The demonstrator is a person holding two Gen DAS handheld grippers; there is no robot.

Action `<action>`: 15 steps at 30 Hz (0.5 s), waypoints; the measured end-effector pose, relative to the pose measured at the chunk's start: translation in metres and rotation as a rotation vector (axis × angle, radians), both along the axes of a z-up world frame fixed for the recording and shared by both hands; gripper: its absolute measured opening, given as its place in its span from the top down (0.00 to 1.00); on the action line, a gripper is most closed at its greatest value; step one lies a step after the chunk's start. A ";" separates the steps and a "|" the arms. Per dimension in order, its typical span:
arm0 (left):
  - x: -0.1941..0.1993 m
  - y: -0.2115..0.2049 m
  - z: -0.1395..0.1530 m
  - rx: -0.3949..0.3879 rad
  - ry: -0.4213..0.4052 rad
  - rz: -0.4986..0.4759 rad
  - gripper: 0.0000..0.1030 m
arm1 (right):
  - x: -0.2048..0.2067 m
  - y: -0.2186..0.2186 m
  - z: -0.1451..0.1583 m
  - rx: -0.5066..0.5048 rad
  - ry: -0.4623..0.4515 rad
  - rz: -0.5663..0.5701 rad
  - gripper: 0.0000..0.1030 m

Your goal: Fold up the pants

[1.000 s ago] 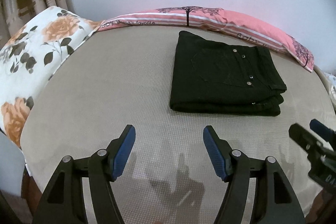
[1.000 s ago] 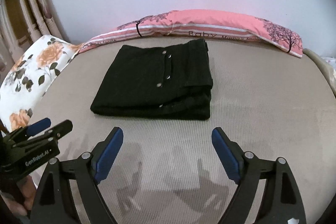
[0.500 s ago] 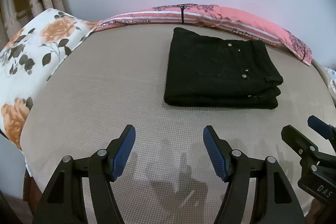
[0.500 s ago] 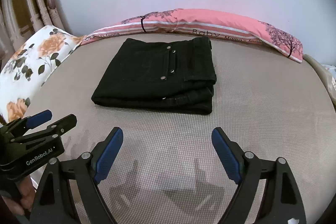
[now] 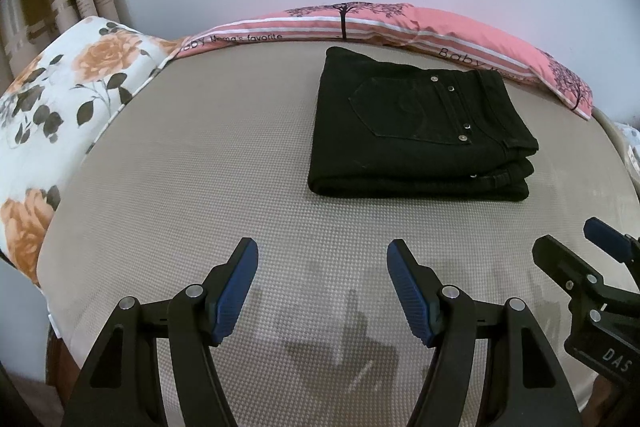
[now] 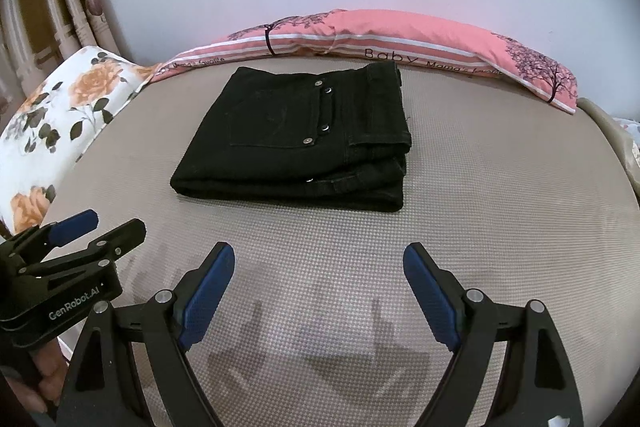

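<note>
— While we hold both tools low over the beige woven mattress (image 5: 192, 187), where do the pants sit?

— Our black denim pants, folded into a thick rectangular stack (image 5: 416, 131), lie on the mattress just in front of the long pink striped bolster pillow (image 5: 400, 23), well apart from either tool.

— And our fingers?

— Spread wide and holding nothing. Our left gripper (image 5: 322, 291) has its blue pads parted over bare mattress; our right gripper (image 6: 318, 291) is the same.

— Which way does the stack lie from us?

— Straight ahead, on the near side of the pink pillow. Its long axis runs across our view, parallel to that pillow, with the waistband end away from the white floral pillow (image 5: 60, 115). We judge the fold finished. Neither gripper looks clearly nearer, though the stack sits more squarely ahead of the right one.
</note>
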State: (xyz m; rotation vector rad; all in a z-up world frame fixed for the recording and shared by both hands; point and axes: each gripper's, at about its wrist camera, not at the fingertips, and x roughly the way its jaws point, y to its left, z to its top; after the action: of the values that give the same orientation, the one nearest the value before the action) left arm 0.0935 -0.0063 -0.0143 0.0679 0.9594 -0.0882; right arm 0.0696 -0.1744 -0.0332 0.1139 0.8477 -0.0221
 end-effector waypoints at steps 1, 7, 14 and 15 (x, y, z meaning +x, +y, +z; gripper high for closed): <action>0.000 0.000 0.000 0.000 0.000 -0.001 0.34 | 0.000 0.000 0.000 0.001 0.000 -0.001 0.18; -0.001 -0.001 0.000 0.003 0.000 -0.001 0.34 | 0.000 0.000 0.000 -0.003 -0.002 -0.005 0.18; -0.002 -0.002 -0.003 0.007 0.009 -0.007 0.34 | 0.001 -0.002 -0.001 -0.006 0.009 -0.012 0.18; -0.001 -0.002 -0.003 0.009 0.009 -0.007 0.34 | 0.001 -0.002 -0.001 -0.006 0.009 -0.010 0.18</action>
State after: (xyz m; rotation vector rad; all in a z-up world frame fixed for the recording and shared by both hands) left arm 0.0921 -0.0081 -0.0175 0.0794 0.9686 -0.0910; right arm 0.0708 -0.1764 -0.0345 0.1125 0.8559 -0.0349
